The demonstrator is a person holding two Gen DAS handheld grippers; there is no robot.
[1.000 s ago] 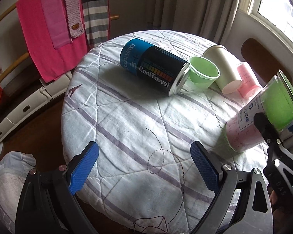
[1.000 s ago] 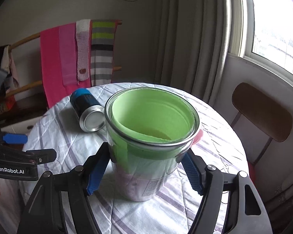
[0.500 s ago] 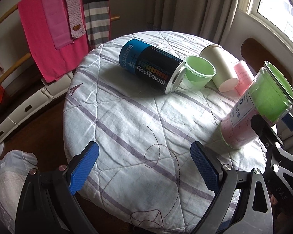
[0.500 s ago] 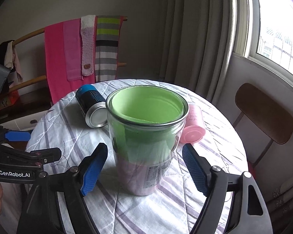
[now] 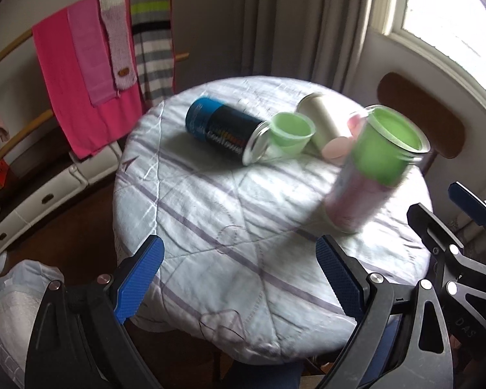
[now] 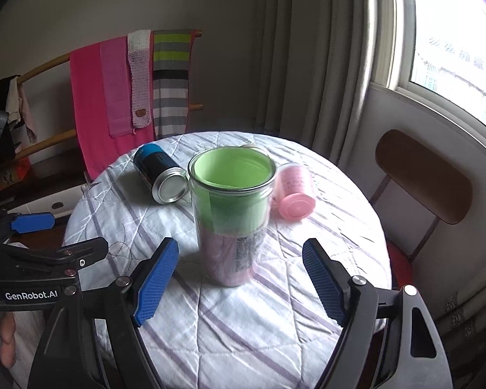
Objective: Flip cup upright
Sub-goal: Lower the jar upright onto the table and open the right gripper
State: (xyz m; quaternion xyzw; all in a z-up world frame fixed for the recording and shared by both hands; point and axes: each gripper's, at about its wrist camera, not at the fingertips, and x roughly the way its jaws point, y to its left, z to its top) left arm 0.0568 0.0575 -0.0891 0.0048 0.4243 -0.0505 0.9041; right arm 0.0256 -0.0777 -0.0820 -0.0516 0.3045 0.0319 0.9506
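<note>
A tall clear cup (image 6: 232, 214) with a green and pink liner stands upright on the round table, mouth up; it also shows in the left wrist view (image 5: 372, 168). My right gripper (image 6: 239, 282) is open and empty, just in front of the cup and apart from it; part of it shows at the right edge of the left wrist view (image 5: 460, 227). My left gripper (image 5: 239, 278) is open and empty over the table's near edge, well left of the cup.
On the quilted tablecloth (image 5: 210, 201) lie a blue-black can (image 5: 223, 133) on its side, a small green cup (image 5: 291, 133), a white paper cup (image 5: 320, 120) and a pink cup (image 6: 295, 191) on their sides. A chair (image 6: 424, 175) stands right, a towel rack (image 6: 129, 90) behind.
My right gripper opened and let go of the tall cup, then drew back from it. The cup now stands upright alone. The left gripper also pulled back a little.
</note>
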